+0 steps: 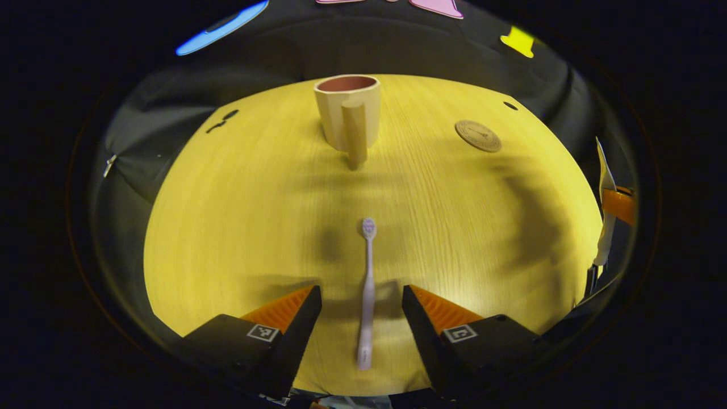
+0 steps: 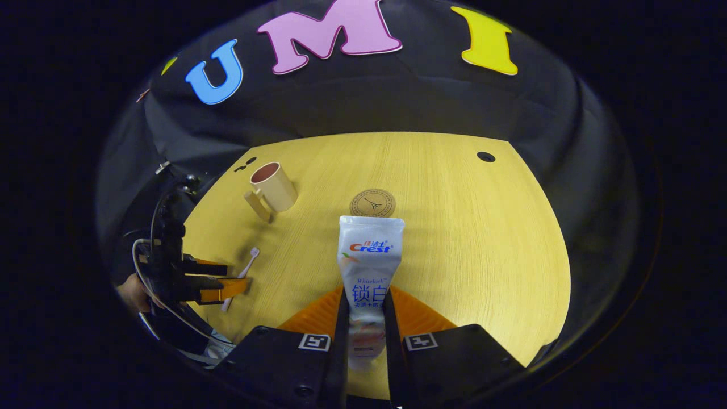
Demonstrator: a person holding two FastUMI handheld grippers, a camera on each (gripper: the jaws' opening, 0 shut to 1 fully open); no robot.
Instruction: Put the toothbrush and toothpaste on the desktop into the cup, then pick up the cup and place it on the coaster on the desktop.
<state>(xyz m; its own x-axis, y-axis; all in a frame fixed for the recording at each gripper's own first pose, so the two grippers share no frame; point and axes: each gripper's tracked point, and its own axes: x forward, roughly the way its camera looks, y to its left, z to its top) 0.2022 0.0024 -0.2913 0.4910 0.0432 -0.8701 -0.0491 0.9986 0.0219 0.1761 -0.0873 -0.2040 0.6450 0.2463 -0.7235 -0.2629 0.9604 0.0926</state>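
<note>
**Toothpaste clamped, toothbrush lying between spread fingers**

Straddling the pale pink plastic toothbrush (image 1: 367, 295) with the left gripper (image 1: 362, 309), fingers spread wide and not touching it on either side. Lying flat on the yellow wood-grain worktop (image 1: 238, 227), bristle head pointing toward the beige handled plastic cup (image 1: 347, 113). Standing upright farther back, handle turned toward the left gripper view's camera, reddish interior showing nothing inside as far as the rim allows. Sitting bare to the cup's right, well apart: the round brown coaster (image 1: 478, 136).

Clenching the white toothpaste tube (image 2: 369, 267) in the right gripper (image 2: 366, 318), both fingers pressing on its lower part, crimped flat end pointing away toward the coaster (image 2: 372, 203) just beyond. Holding the tube off the worktop, cannot tell how high.
</note>
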